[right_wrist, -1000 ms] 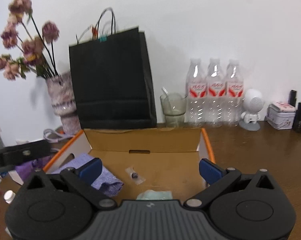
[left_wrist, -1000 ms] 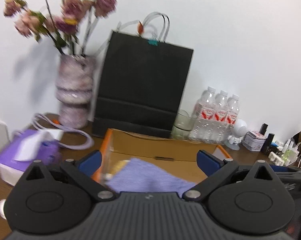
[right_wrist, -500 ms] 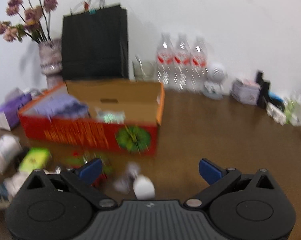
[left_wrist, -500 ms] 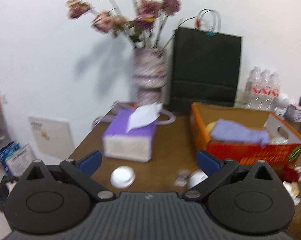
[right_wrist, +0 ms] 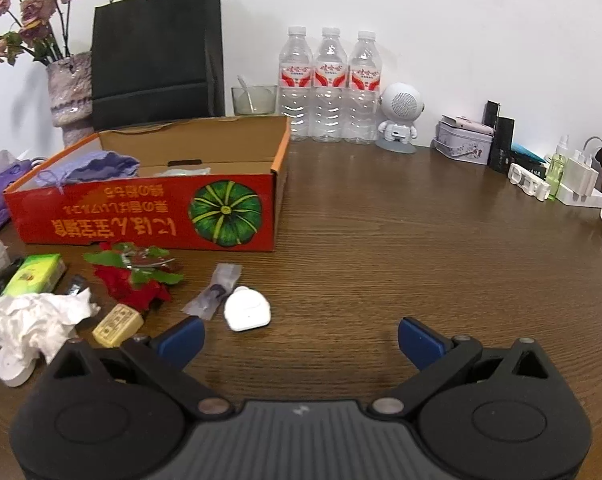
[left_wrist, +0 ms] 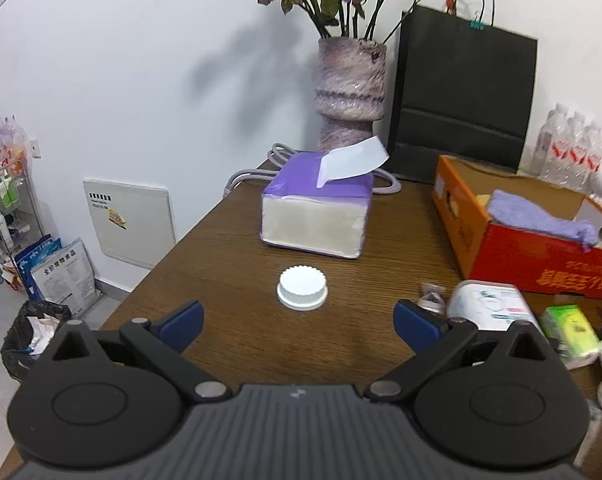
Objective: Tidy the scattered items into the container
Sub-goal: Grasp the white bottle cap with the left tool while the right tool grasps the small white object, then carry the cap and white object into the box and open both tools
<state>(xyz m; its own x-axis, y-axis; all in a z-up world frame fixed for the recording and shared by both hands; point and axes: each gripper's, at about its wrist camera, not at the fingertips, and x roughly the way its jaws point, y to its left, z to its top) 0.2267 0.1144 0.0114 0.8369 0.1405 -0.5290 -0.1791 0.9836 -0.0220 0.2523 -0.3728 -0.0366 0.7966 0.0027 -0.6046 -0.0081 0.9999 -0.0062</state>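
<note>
On the desk (right_wrist: 401, 240), the red box (right_wrist: 141, 216) sits open with a purple cloth (right_wrist: 97, 168) inside at its left end. Loose items lie in front of the box: green packet (right_wrist: 33, 274), red flower (right_wrist: 135, 276), crumpled tissue (right_wrist: 33, 322), yellow bar (right_wrist: 117, 325), clear sachet (right_wrist: 215, 294), white pod (right_wrist: 247, 314). Right claw (right_wrist: 301, 336) hovers low over bare desk, jaws wide, nothing held; the pod is just ahead of its left fingertip. Left claw (left_wrist: 297, 322) is also wide and empty, aimed at a white cap (left_wrist: 302, 287) that stands alone on the desk just ahead, between the fingertips' line and the tissue box (left_wrist: 317, 212). In the left view the red box is to the right, a white pack (left_wrist: 487, 306) just in front of it. Vase (left_wrist: 351, 92) and black bag (left_wrist: 465, 92) stand at the wall; three bottles (right_wrist: 329, 84) right of the bag.
</note>
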